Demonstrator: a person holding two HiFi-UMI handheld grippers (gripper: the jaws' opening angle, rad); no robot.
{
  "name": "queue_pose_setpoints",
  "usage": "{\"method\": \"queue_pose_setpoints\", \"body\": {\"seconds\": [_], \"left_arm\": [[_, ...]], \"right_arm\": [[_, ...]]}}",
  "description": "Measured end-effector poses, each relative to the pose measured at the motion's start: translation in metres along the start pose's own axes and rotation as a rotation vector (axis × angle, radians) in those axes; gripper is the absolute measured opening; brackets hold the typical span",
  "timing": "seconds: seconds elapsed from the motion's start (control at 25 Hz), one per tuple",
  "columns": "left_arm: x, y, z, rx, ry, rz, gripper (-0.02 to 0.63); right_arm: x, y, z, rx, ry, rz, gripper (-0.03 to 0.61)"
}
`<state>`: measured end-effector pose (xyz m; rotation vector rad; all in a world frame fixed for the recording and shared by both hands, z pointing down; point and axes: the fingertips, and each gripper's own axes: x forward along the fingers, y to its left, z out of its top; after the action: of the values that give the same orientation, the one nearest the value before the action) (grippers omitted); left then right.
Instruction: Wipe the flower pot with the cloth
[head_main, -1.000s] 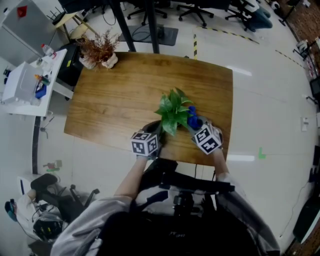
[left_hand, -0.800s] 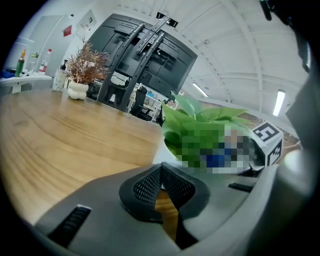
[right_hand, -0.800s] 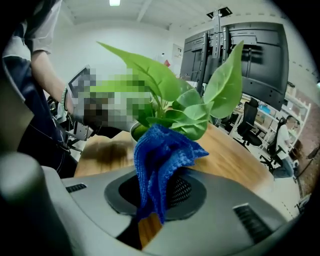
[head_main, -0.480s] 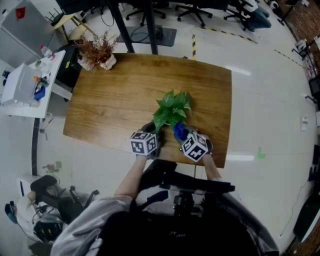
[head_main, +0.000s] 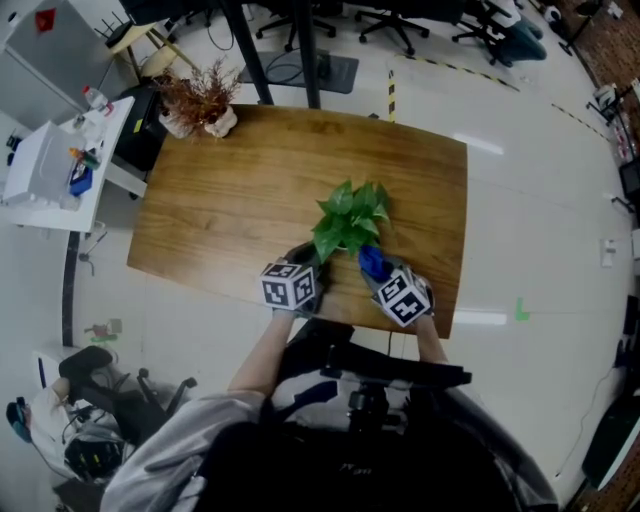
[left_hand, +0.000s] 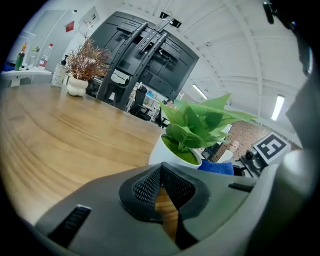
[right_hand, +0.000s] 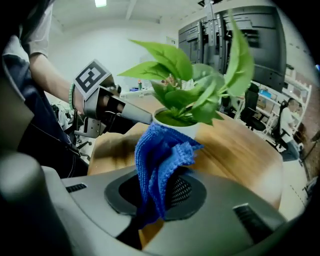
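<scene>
On a wooden table (head_main: 230, 190), the left gripper (head_main: 303, 262) has its jaws pressed together on nothing, just beside a white flower pot (left_hand: 167, 154) of green leaves (head_main: 350, 218) near the table's front edge. Right of it, a blue cloth (right_hand: 160, 160) lies close against the pot, clamped in the right gripper (head_main: 382, 272)

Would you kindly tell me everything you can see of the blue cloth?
The cloth is bright blue, with a looped, towel-like weave and a stitched edge. It is bunched into loose folds and stands up out of the right gripper, whose jaws are shut on its lower part. Its free upper end reaches the near side of the white flower pot, below the green leaves, and appears to touch it. No part of it lies on the table.
</scene>
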<state>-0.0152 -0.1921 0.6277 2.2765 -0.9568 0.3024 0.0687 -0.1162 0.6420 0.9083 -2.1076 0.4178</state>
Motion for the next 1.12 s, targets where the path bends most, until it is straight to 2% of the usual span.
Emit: {"method": "queue_pose_setpoints", "body": {"seconds": [0.16, 0.28, 0.52, 0.84, 1.12], "left_arm": [[-0.001, 0.004, 0.006, -0.006, -0.015, 0.001, 0.002], [0.000, 0.003, 0.006, -0.003, -0.014, -0.012, 0.001], [0.004, 0.002, 0.014, 0.017, -0.012, -0.037, 0.001], [0.011, 0.012, 0.019, -0.007, -0.019, -0.064, 0.001], [0.020, 0.019, 0.019, -0.022, -0.008, -0.047, 0.001]], "right_arm": [[-0.014, -0.037, -0.003, -0.003, 0.002, -0.092, 0.080], [-0.014, -0.054, 0.009, -0.043, -0.014, -0.115, 0.080], [-0.008, -0.050, 0.036, -0.134, -0.070, -0.051, 0.080], [0.011, -0.023, 0.019, -0.138, -0.006, -0.003, 0.080], [0.026, 0.000, 0.014, -0.120, 0.030, 0.040, 0.080]]}}
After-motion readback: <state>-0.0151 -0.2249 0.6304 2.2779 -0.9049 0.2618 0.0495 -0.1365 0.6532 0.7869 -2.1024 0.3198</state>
